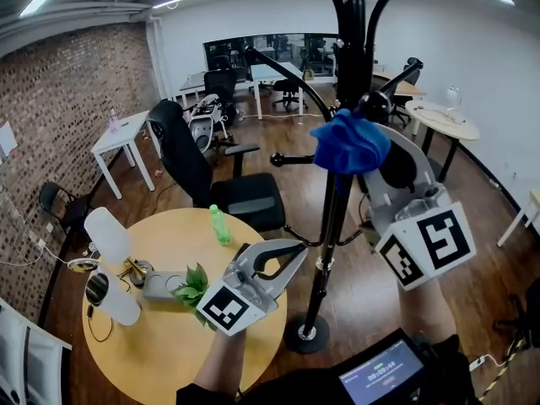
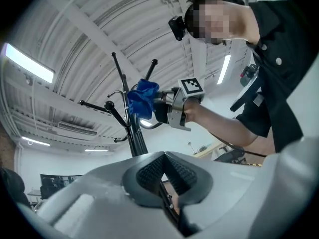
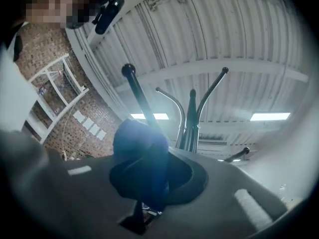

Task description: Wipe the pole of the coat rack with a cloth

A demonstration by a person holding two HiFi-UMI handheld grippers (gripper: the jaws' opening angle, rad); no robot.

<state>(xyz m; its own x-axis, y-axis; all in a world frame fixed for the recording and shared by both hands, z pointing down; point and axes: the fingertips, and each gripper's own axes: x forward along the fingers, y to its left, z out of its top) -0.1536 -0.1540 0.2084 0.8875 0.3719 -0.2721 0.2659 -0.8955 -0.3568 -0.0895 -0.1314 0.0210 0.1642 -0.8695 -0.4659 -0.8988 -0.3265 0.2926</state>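
Note:
The black coat rack pole (image 1: 333, 218) rises from a round base (image 1: 305, 334) on the wood floor. High on the pole, just under the curved hooks, my right gripper (image 1: 375, 148) is shut on a bunched blue cloth (image 1: 348, 144), which lies against the pole. In the left gripper view the cloth (image 2: 142, 98) sits on the pole (image 2: 137, 138), with the right gripper (image 2: 158, 103) behind it. The cloth (image 3: 139, 153) fills the right gripper (image 3: 149, 180) jaws. My left gripper (image 1: 295, 250) is low, left of the pole and apart from it, shut and empty (image 2: 164, 159).
A round wooden table (image 1: 169, 353) at lower left carries a green bottle (image 1: 220, 224), a small plant (image 1: 192, 287) and white objects (image 1: 108, 236). A black office chair (image 1: 202, 171) stands behind it. Side hooks (image 1: 283, 72) stick out from the pole. Desks and chairs fill the far room.

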